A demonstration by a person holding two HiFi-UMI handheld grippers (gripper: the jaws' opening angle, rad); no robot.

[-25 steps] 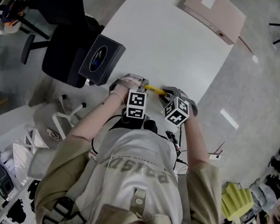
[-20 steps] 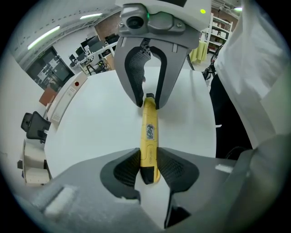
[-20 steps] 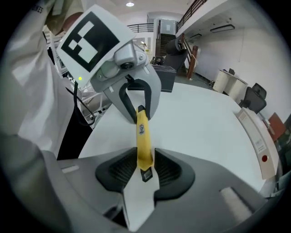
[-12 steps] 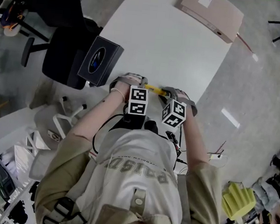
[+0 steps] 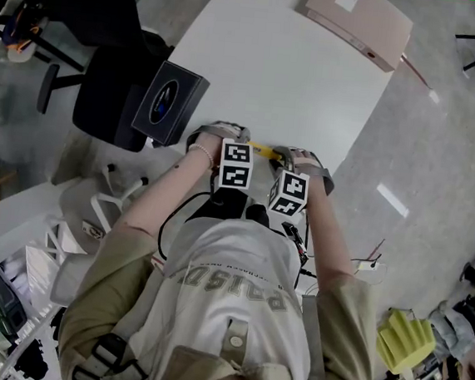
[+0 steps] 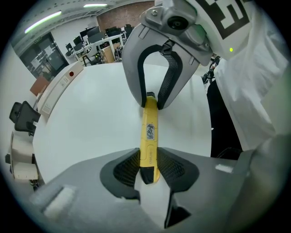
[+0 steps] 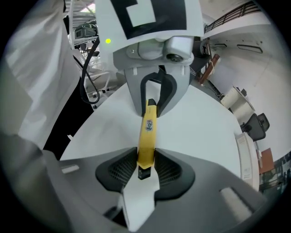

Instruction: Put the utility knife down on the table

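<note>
The utility knife (image 6: pixel 149 132) is a slim yellow bar with dark ends, and I have it by both ends. My left gripper (image 6: pixel 149 166) has its ribbed pads closed on the black end, while my right gripper (image 7: pixel 145 168) clamps the other end, where a short black tip pokes past the pads toward its camera. From the head view I get little of it: the marker cubes and my hands cover both ends, and only a short yellow stretch shows between them. I cannot tell whether a blade is out, and the print on the small label at mid-body is too small to read. Its long axis runs straight from one gripper to the other, crosswise in front of my body, over the near edge of the white table (image 5: pixel 299 74). Whether its underside touches the tabletop I cannot make out. At the table's far corner lies a flat cardboard box (image 5: pixel 354 21), well apart from the knife and partly cut off by the frame's top edge.
</note>
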